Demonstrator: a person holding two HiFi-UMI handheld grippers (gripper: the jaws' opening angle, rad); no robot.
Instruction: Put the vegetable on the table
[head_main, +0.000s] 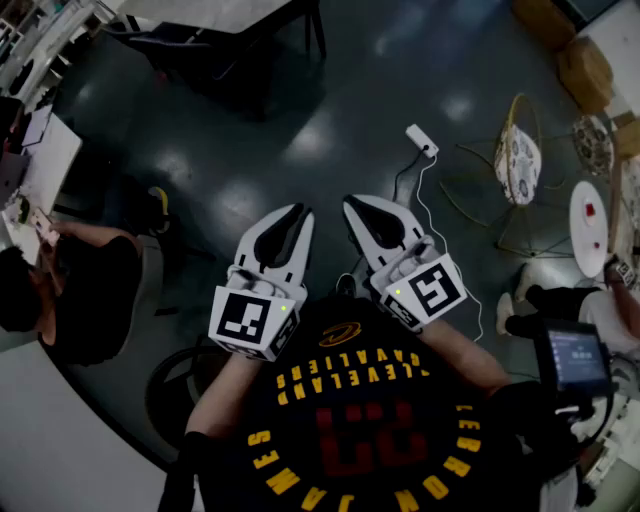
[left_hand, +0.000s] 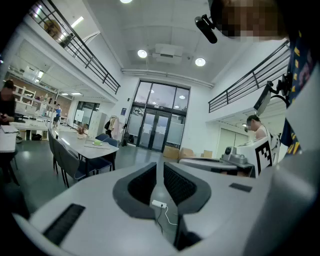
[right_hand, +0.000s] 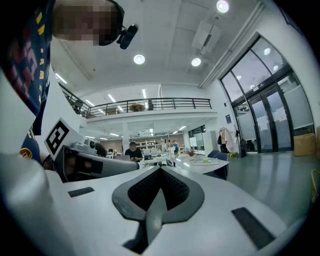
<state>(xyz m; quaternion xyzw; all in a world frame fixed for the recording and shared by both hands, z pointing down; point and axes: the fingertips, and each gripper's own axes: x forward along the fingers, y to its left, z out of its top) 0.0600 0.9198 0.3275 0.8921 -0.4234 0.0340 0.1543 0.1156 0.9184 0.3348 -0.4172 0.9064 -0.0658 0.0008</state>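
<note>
No vegetable that I can make out shows in any view. I hold both grippers side by side in front of my chest, above a dark floor. My left gripper has its jaws a narrow slit apart, with nothing between them. The jaw tips of my right gripper touch, and it holds nothing. A long white table stands far off in the hall. On it lies a small green object, too small to identify.
A white power strip with its cable lies on the floor ahead. A wire chair and a small round white table stand at the right. A seated person is at a desk on the left. Dark chairs line the long table.
</note>
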